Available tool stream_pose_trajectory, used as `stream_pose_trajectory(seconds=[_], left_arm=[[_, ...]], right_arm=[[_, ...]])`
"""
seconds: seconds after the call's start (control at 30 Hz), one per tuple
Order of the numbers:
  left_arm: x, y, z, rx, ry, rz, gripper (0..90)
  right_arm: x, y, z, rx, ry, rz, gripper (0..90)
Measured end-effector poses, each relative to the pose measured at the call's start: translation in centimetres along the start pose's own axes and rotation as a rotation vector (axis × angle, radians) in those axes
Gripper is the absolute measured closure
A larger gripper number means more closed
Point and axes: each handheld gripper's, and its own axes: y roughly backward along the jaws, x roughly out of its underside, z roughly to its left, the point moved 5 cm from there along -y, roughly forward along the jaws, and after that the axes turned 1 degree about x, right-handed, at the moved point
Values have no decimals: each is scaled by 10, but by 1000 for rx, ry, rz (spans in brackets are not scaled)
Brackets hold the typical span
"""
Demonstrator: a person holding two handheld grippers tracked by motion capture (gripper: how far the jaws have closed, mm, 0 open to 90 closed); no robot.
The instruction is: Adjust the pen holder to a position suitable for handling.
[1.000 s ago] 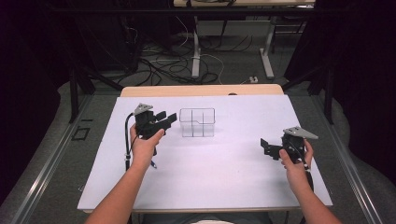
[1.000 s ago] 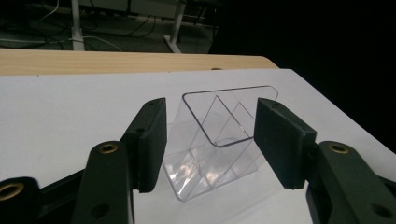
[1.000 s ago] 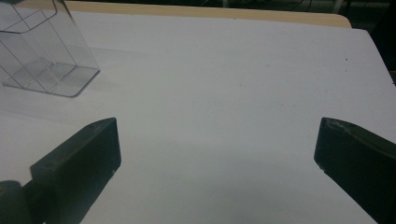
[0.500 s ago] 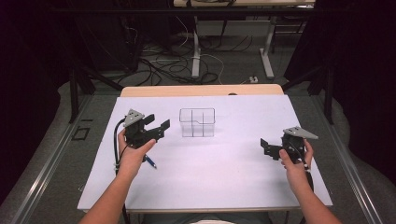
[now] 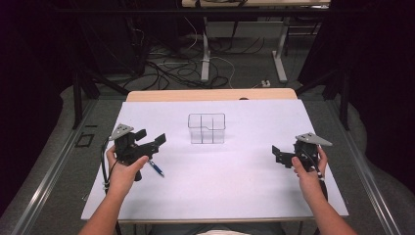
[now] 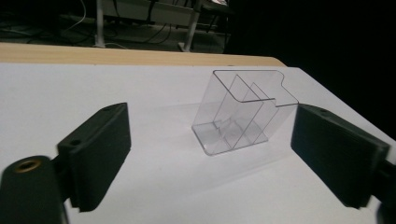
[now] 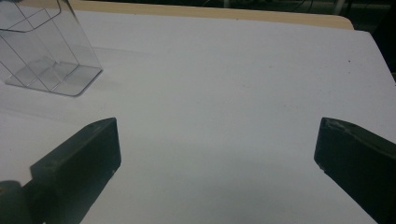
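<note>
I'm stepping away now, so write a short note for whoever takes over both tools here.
Left tool: jaws have just been opening, nothing between them.
Right tool: open, empty, at the table's right side.
Blue pen lies on the white table just beside the left tool.
Clear divided organizer stands upright mid-table, all compartments empty.
Done: nothing in the organizer yet.
Left, probably: pick up the pen and stand it in a compartment.

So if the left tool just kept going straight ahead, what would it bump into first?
Most likely the clear plastic organizer, which sits straight ahead between the open jaws of the left tool; only bare table lies before it.
</note>
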Motion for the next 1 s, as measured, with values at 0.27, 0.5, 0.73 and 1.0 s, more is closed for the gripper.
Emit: stream_pose_trajectory(seconds=[0.27, 0.5, 0.73, 1.0], left_arm=[[5, 13, 13, -7, 54, -8, 2], [8, 20, 23, -46, 79, -15, 1], [16, 23, 38, -78, 112, -11, 1], [19, 28, 51, -105, 136, -41, 2]], right_arm=[[-1, 0, 1, -7, 3, -3, 1], [0, 0, 2, -10, 8, -1, 0], [-2, 1, 4, 1, 6, -12, 0], [-5, -2, 16, -34, 25, -34, 0]])
